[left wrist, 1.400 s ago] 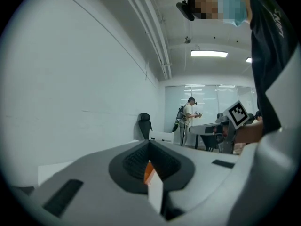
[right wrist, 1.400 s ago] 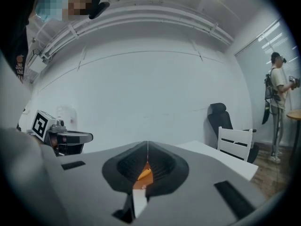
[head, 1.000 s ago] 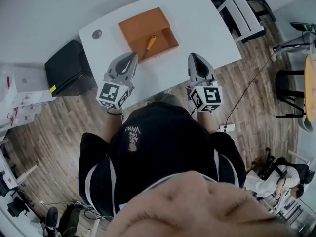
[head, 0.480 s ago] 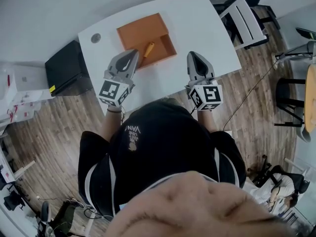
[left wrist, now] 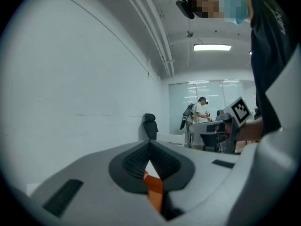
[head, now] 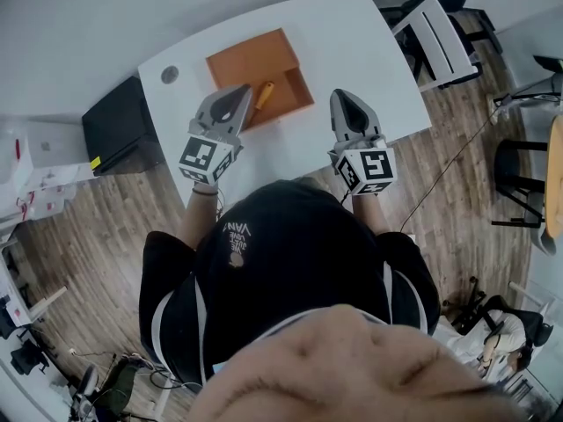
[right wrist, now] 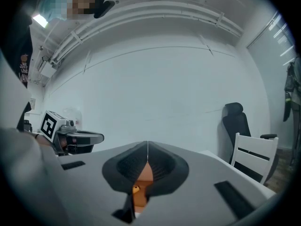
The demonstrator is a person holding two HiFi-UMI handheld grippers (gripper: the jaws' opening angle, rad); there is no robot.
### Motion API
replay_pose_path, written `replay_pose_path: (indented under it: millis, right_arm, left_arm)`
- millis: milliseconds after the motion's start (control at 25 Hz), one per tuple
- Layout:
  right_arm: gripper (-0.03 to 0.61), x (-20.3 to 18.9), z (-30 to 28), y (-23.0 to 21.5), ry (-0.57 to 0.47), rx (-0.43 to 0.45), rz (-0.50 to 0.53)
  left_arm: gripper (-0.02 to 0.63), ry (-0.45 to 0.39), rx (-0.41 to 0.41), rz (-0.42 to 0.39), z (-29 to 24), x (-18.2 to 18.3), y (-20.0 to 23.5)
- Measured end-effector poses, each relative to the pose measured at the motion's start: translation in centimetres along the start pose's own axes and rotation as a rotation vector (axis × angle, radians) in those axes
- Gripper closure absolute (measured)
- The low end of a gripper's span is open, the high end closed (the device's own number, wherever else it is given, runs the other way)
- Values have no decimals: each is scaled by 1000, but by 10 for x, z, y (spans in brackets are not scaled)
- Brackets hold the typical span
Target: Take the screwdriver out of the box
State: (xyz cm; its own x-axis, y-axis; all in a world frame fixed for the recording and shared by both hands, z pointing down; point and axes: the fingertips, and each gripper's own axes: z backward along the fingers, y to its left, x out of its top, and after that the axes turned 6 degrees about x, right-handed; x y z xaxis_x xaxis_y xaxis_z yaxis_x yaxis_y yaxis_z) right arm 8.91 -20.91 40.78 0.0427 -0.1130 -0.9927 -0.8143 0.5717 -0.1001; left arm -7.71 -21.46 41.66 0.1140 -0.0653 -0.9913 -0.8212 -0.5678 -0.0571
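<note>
While the person stands at the near edge of a white table [head: 369, 51], both grippers are held out level above it. The tabletop is bare apart from an open orange box [head: 255, 64] and a small round cap [head: 170, 75] near its far left corner. Wood-plank floor [head: 79, 236] runs all round, and a plain white wall rises behind the table.

The left gripper [head: 239, 95] has its jaws pressed together with nothing between them; in the left gripper view [left wrist: 149, 142] only a sliver of the orange box shows below the closed pads. The right gripper [head: 341, 95] is likewise closed and empty, its pads meeting in a thin line in the right gripper view [right wrist: 147, 145].

The screwdriver [head: 263, 95] lies inside the box, towards its near right side, yellow handle showing. From above, the left gripper's tip sits over the box's near edge, just beside the screwdriver; the right gripper is over bare table to the right of the box.

A black cabinet [head: 119, 121] stands on the floor left of the table, a white chair [head: 435, 25] at its right end, and a black office chair [right wrist: 235, 121] by the wall.
</note>
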Motion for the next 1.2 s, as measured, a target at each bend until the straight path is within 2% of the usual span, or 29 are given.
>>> replay_pose_path:
  millis: [400, 800, 1200]
  right_arm:
    - [566, -4, -14, -8, 8, 10, -5]
    - [566, -13, -26, -13, 29, 11, -18]
    - [566, -17, -27, -18, 40, 0, -31]
  left_arm:
    - [598, 15, 10, 23, -23, -8, 15]
    - [598, 120, 29, 47, -42, -50, 29]
    - [598, 217, -8, 48, -56, -86, 22]
